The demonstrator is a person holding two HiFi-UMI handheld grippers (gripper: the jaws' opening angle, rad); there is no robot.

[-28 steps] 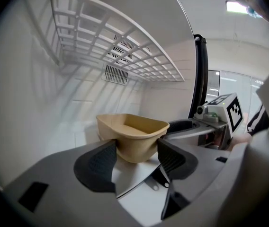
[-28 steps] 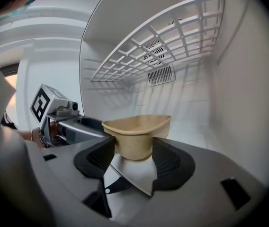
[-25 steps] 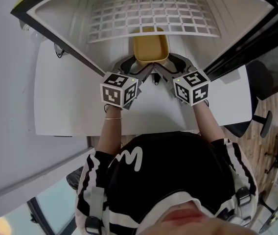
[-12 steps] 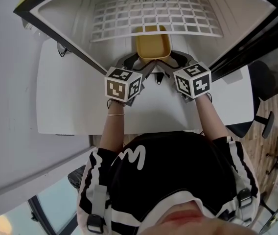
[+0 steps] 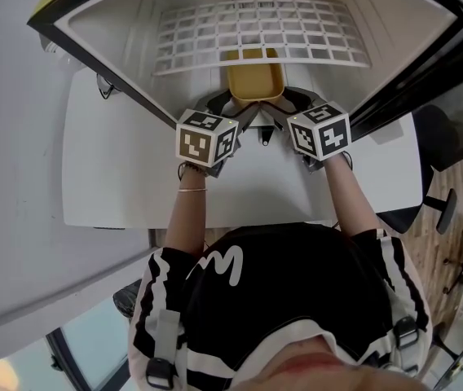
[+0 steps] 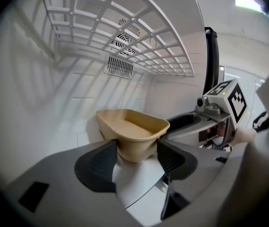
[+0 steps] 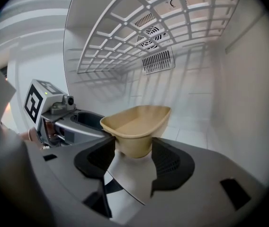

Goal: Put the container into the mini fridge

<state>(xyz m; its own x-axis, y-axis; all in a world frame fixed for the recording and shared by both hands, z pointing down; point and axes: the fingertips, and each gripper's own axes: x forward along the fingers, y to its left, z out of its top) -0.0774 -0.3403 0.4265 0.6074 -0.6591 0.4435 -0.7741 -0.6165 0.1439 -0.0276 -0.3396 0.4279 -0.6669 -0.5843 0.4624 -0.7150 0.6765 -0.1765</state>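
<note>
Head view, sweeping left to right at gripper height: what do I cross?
White table top → left gripper, shut on the container's near end → tan rounded container → right gripper, also shut on it → black office chair.

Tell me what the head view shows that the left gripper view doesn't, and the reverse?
Only the head view shows the person's black top and the white table. Only the left gripper view shows the ribbed pads of the left gripper pressed against the tan container's sides, and the rectangular vent. Both show the container, the wire shelf and the right gripper.
</note>
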